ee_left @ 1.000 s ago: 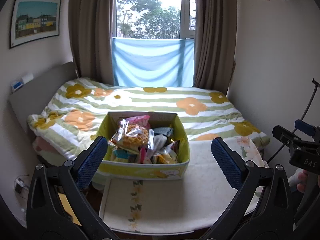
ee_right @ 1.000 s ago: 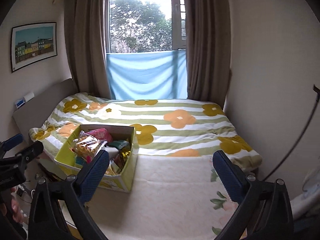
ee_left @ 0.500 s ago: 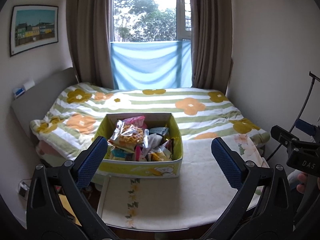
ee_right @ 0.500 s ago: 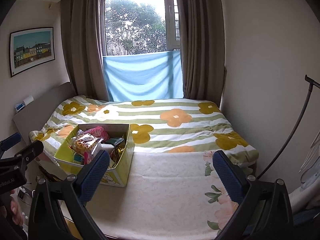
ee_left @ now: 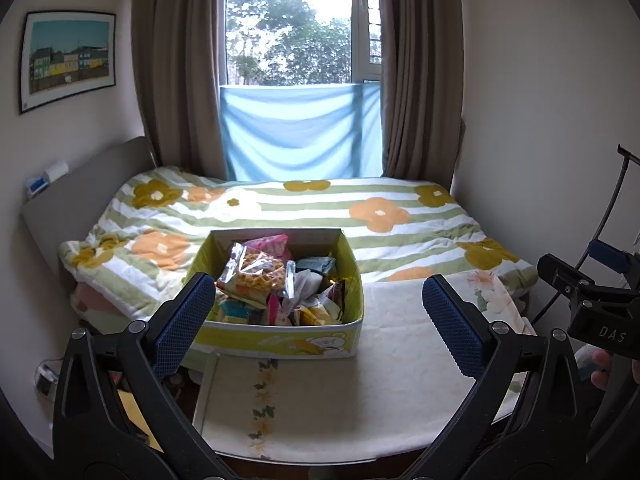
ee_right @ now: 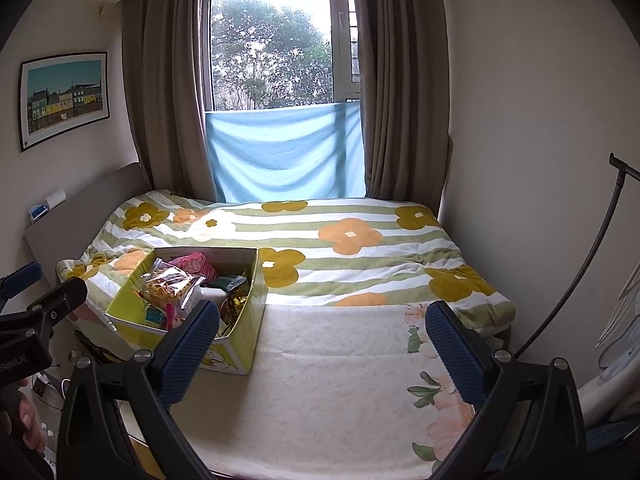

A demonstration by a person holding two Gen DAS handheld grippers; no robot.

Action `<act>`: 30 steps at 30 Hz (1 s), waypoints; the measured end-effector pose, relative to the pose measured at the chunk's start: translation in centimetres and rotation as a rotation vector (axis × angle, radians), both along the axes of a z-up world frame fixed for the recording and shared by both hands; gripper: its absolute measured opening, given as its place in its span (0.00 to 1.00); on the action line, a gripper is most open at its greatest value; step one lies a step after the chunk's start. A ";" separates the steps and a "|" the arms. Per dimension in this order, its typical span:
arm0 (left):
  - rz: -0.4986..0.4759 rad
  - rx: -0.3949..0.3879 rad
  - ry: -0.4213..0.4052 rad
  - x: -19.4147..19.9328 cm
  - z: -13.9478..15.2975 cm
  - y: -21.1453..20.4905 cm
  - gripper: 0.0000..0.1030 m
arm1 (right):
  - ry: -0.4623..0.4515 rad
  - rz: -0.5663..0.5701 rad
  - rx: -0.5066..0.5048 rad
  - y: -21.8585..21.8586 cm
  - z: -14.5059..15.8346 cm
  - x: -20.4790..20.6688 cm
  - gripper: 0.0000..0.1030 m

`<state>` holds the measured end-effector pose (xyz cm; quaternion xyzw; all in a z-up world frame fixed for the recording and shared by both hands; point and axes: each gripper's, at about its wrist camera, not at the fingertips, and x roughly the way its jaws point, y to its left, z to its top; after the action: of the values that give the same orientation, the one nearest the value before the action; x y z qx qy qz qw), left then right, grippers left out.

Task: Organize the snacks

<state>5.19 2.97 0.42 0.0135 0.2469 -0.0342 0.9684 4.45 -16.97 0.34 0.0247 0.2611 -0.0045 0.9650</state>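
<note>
A: Nearest first. What are the tongs doing?

B: Left gripper, black w/ blue textured pads: jaws spread wide, nothing between them. Right gripper, same build: also wide apart, holding nothing. Both hang short of the box, w/ clear air under the pads.

A: And the box?

B: Yellow-green open-top cardboard box w/ a cartoon print sits on the cream floral table cover, at the cover's far-left part. Makes sense there: flat, firm, reachable from the front, top open to both tongs.

A: Snacks?

B: All in view are inside the box, heaped loosely. Clear crinkly bag of yellow waffle-like snacks lies on top, pink packet behind it by the box's back wall, teal packet right of it, gold foil near the box's right wall. None on the cover beside the box.

A: So sorted or not?

B: Can't settle it. Fits snacks gathered into the box, or a jumble waiting to be laid out.

A: Beyond the box?

B: Green-striped flower-print duvet on the bed directly behind it, then blue cloth across the window.
</note>
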 end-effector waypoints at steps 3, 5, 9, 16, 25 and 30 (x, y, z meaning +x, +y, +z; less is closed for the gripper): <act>0.000 0.001 0.000 0.0 0.0 0.0 1.00 | 0.000 -0.001 0.000 -0.1 0.0 0.0 0.99; 0.002 0.003 0.001 0.1 0.0 0.0 1.00 | -0.001 -0.001 -0.001 -0.1 0.0 0.0 0.99; 0.003 0.003 0.000 0.1 0.0 -0.1 1.00 | 0.001 -0.001 0.000 -0.1 0.0 0.0 0.99; 0.006 0.004 -0.003 0.1 0.0 0.0 1.00 | 0.000 0.001 -0.001 -0.2 0.0 0.0 0.99; 0.007 -0.003 0.007 0.2 -0.2 0.2 1.00 | 0.006 -0.002 -0.002 -0.4 0.0 0.3 0.99; 0.007 -0.004 0.009 0.2 -0.2 0.4 1.00 | 0.007 -0.003 -0.003 -0.4 -0.1 0.5 0.99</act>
<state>5.37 3.34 0.19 0.0106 0.2514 -0.0312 0.9673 4.91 -17.37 0.27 0.0239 0.2642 -0.0066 0.9641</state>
